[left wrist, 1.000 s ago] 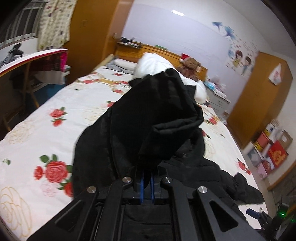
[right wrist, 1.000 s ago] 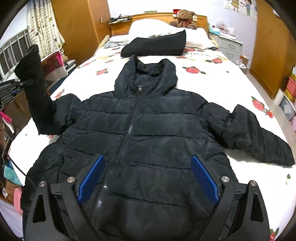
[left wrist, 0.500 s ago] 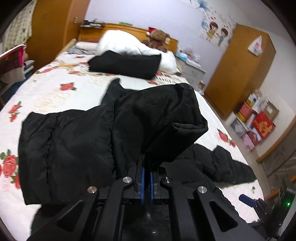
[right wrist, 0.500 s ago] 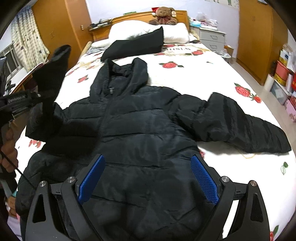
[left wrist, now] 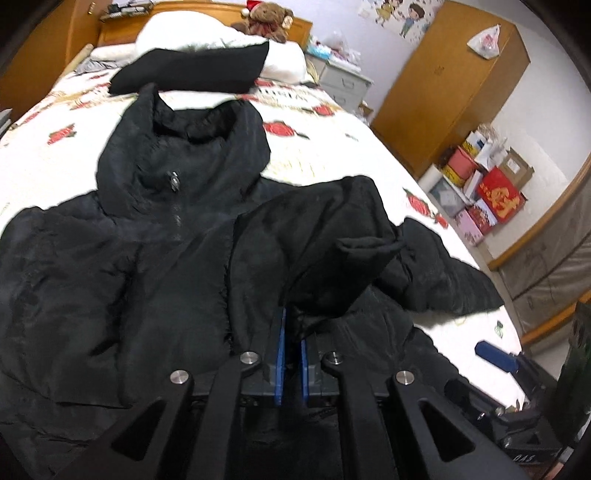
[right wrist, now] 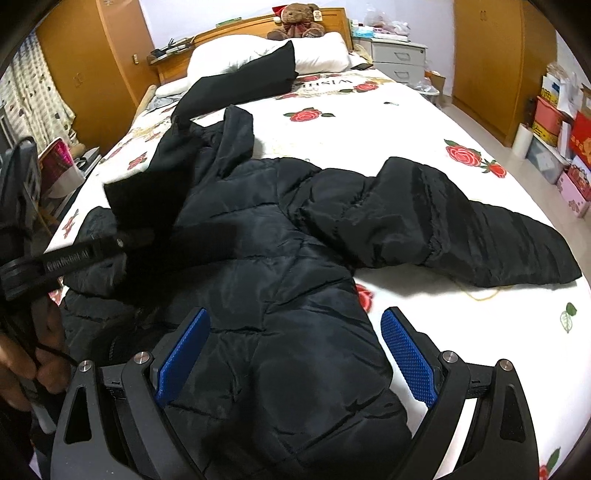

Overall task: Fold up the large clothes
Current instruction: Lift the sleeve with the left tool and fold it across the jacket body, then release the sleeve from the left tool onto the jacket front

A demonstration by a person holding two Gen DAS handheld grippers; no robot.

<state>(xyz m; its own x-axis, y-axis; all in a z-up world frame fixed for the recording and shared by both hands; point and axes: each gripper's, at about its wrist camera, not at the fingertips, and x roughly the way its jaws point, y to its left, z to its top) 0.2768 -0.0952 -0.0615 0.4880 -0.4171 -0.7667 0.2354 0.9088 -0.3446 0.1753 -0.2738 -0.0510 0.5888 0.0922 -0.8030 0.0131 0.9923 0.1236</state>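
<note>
Jacket (right wrist: 280, 258), black and quilted, lay front-up across the rose-printed bed (right wrist: 406, 122), collar toward twelve o'clock. A second earlier its left sleeve (left wrist: 317, 251) hung raised off the jacket's side, out at nine o'clock in the right wrist view; now that sleeve had been carried inward over the chest. The left gripper (left wrist: 291, 332) was clamped on the cuff, blue pads nearly touching with cloth pinched between. I judged the first sleeve fold nearly laid, needing only release. The right gripper (right wrist: 291, 354) stood wide apart above the hem, holding nothing. The other sleeve (right wrist: 461, 229) lay spread toward three o'clock, unfolded. Counted: one jacket, two sleeves, two grippers, one folded black garment (right wrist: 243, 88) at twelve o'clock, one teddy bear (right wrist: 295, 20), one white pillow (right wrist: 321, 51).
</note>
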